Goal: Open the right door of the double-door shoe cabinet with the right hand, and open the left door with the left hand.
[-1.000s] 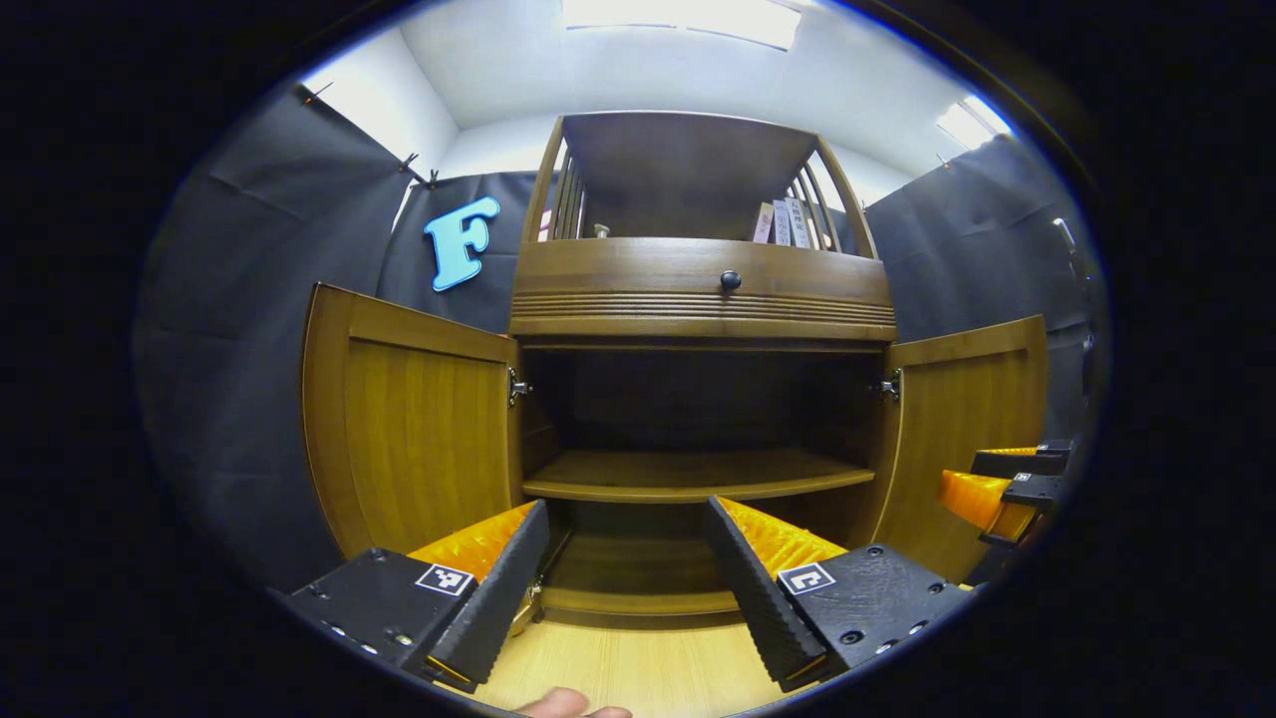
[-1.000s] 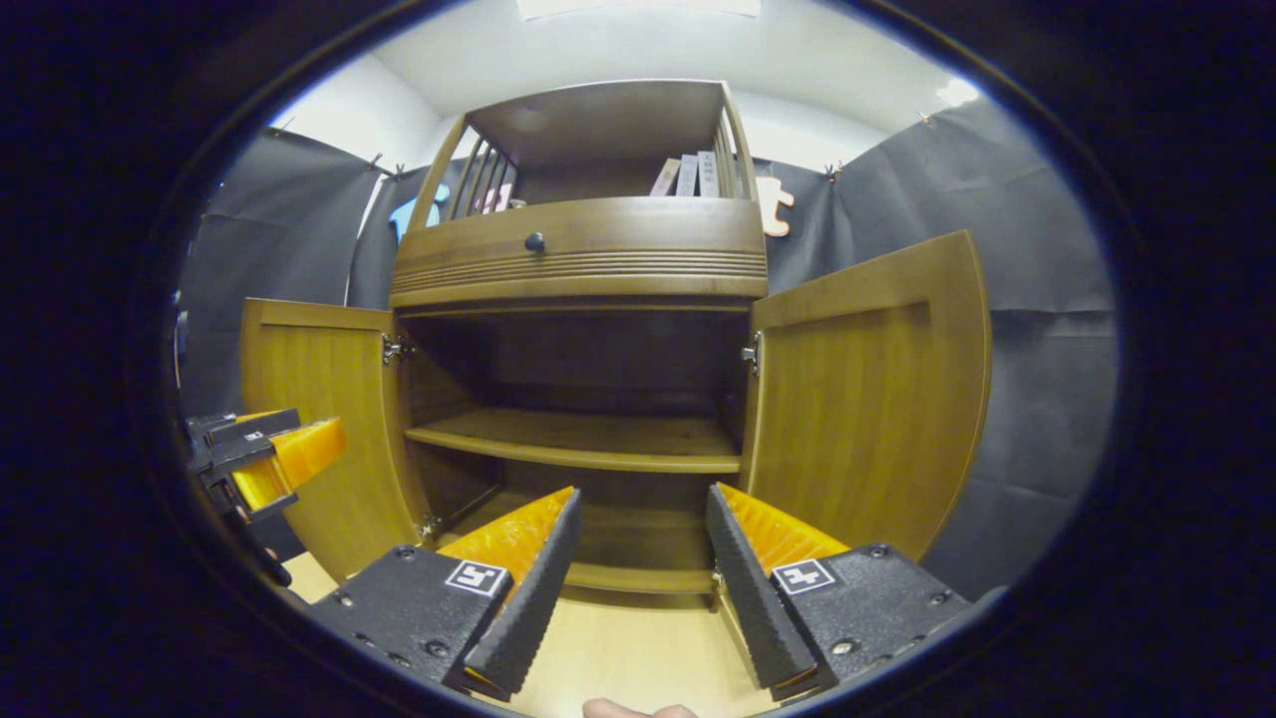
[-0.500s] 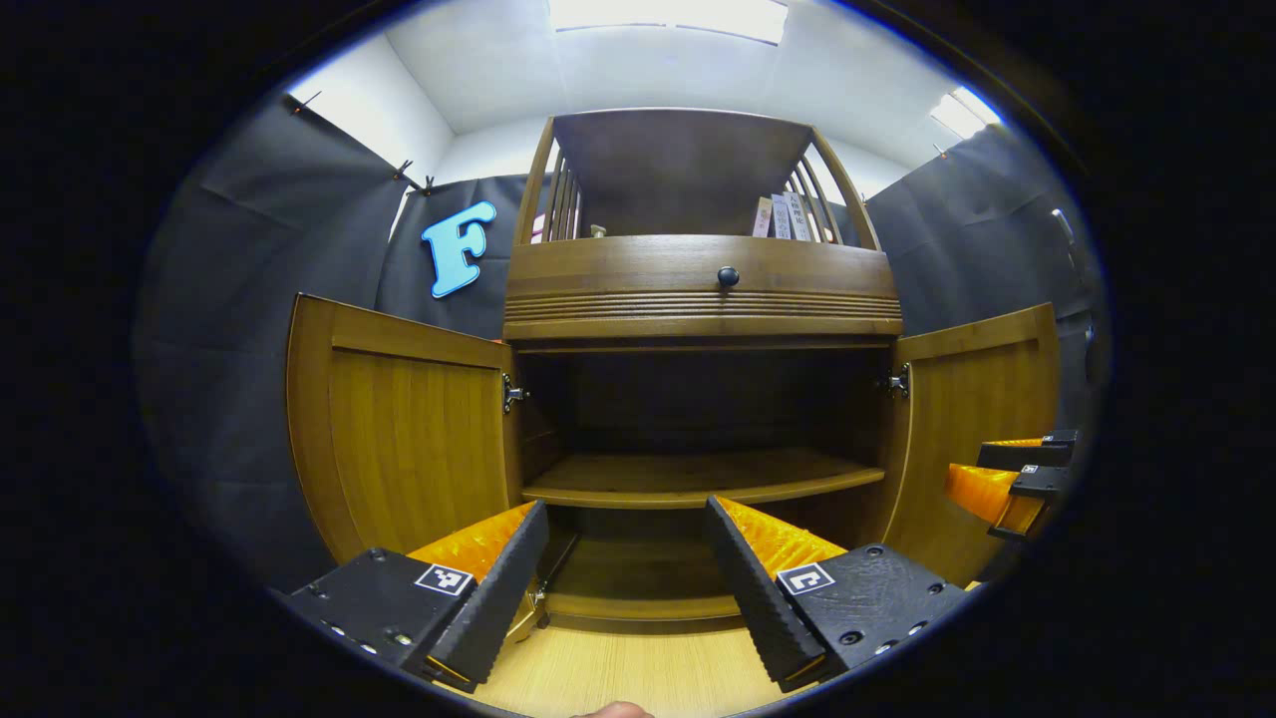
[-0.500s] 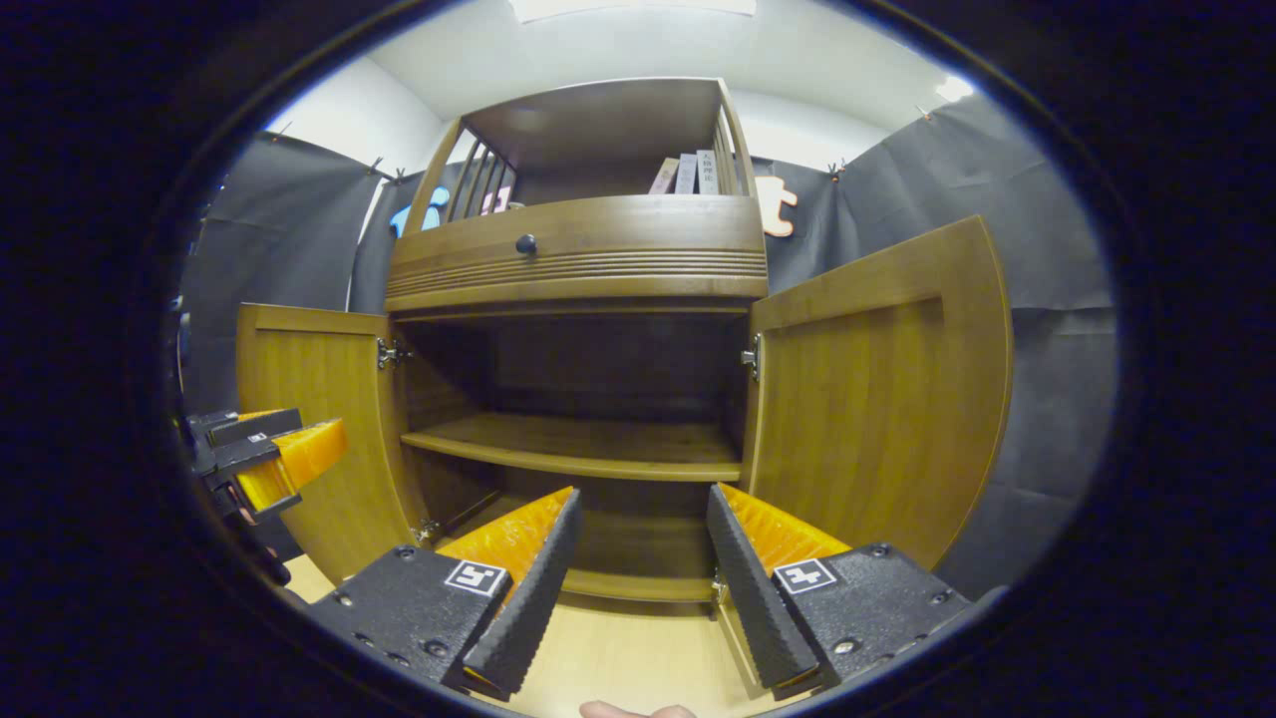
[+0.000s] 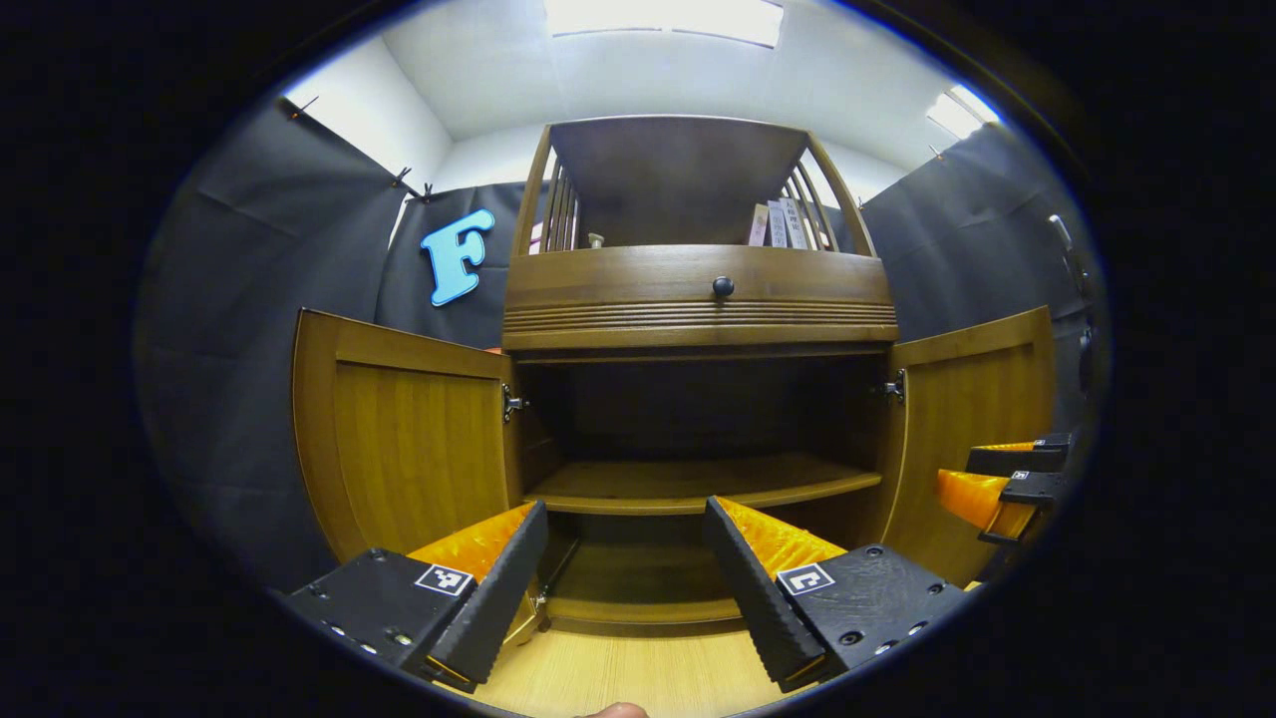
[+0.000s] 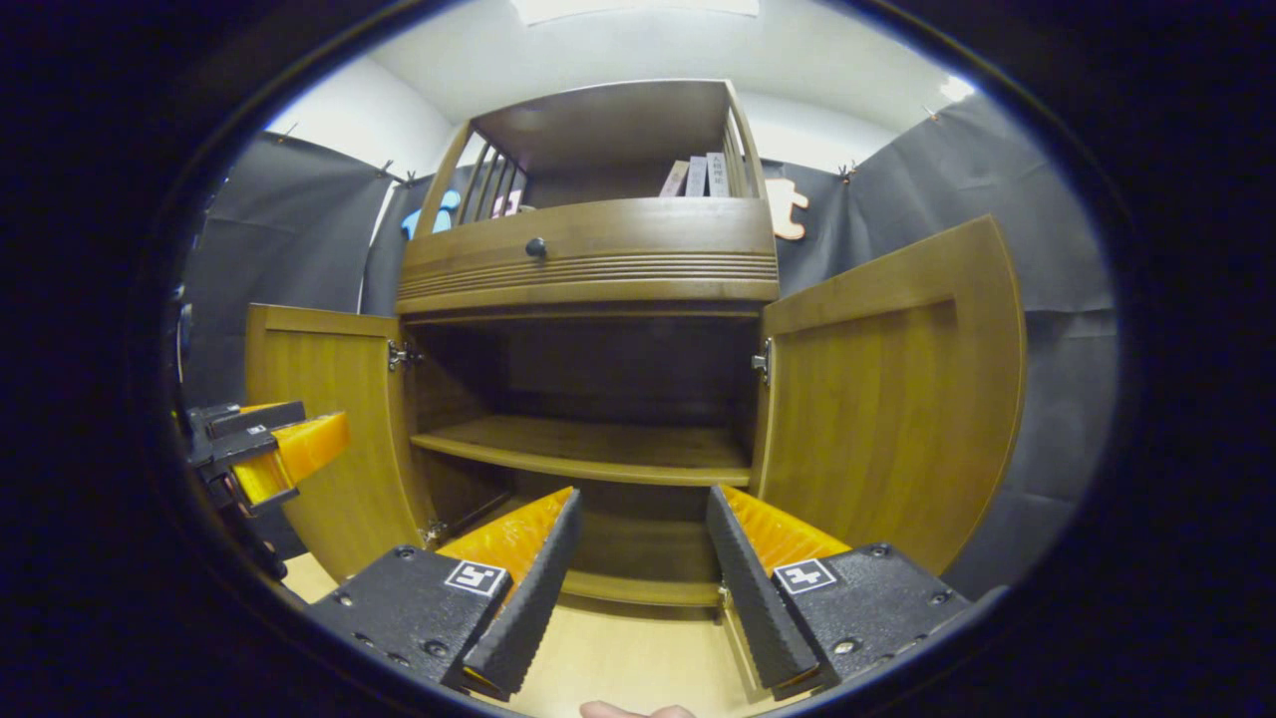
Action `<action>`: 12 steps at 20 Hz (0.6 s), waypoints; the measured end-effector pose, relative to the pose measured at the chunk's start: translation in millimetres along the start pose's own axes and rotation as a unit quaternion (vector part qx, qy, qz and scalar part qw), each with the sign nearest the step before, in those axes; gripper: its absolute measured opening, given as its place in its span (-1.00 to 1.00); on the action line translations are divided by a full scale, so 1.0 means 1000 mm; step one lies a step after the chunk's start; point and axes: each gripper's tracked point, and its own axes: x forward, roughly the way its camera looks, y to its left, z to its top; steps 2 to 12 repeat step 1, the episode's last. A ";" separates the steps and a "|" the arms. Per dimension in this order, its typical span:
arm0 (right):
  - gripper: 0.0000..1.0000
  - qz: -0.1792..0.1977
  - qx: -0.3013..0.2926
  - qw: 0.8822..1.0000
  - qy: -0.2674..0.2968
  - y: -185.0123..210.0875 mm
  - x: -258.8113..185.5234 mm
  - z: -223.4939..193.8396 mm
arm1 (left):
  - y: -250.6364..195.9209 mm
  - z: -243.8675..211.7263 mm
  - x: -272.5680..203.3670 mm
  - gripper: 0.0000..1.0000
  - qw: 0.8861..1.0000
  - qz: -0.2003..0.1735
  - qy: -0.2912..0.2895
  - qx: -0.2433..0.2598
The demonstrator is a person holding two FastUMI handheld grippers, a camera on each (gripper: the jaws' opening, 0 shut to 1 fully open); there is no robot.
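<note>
A: How much of the task is judged done?

B: Both steps. The shoe cabinet (image 5: pixel 698 399) is seen mid-frame, its left door (image 5: pixel 404 439) swung wide at left, its right door (image 6: pixel 887 399) swung wide at right.

A: And the hand-held grippers?

B: The left hand-held gripper (image 5: pixel 623 558) is held spread apart, nothing gripped. The right hand-held gripper (image 6: pixel 638 548) likewise, clear of both doors. Nothing is judged left.
</note>
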 end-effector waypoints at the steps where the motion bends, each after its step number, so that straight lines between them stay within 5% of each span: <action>1: 0.65 0.003 0.000 1.000 -0.001 0.001 0.001 0.000 | 0.001 0.000 0.000 1.00 1.000 0.001 0.000 0.001; 12: 0.65 0.003 0.000 1.000 -0.001 0.001 0.001 0.000 | 0.001 0.000 0.000 1.00 1.000 0.001 0.000 0.001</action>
